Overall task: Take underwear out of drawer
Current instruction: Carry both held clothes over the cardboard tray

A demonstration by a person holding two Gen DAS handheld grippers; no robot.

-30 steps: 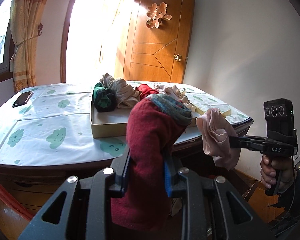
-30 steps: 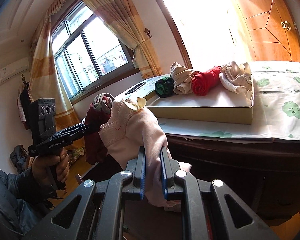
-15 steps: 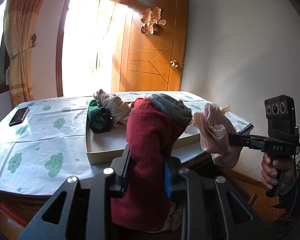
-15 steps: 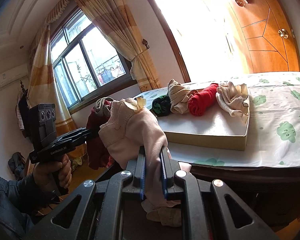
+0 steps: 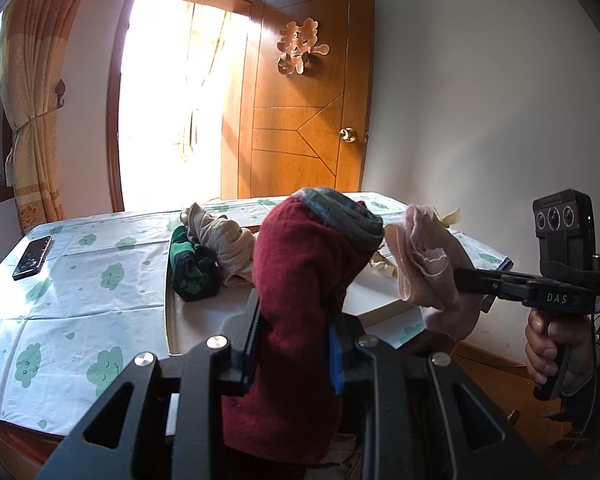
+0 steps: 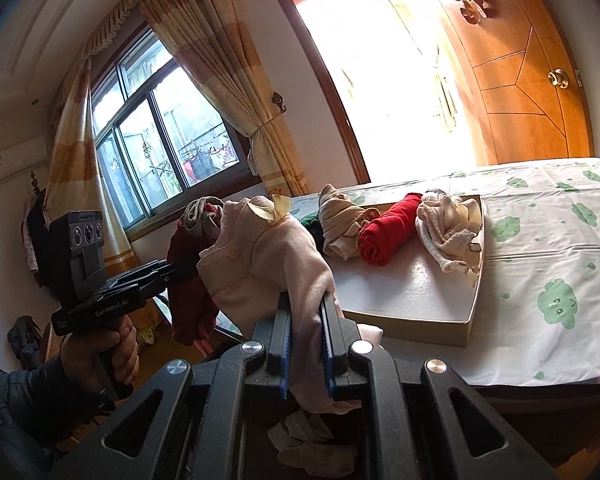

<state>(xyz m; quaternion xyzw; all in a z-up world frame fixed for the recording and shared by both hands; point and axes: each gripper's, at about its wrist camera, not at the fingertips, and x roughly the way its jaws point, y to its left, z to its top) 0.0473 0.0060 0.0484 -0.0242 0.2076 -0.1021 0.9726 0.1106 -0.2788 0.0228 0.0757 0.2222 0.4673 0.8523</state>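
My left gripper is shut on a dark red pair of underwear with a grey-blue waistband, held upright in the air at table height. My right gripper is shut on a pale pink pair of underwear, also lifted. Each gripper shows in the other's view: the right one holds the pink cloth at the right, the left one holds the red cloth at the left. The drawer itself is hidden below; a few pale garments lie low beneath the right gripper.
A shallow beige tray on the cloud-print tablecloth holds rolled garments: green, beige, red and cream. A phone lies at the table's left. A wooden door stands behind.
Both grippers have risen with their garments still clamped, so more of the tabletop and tray shows from above. The grips have not changed.
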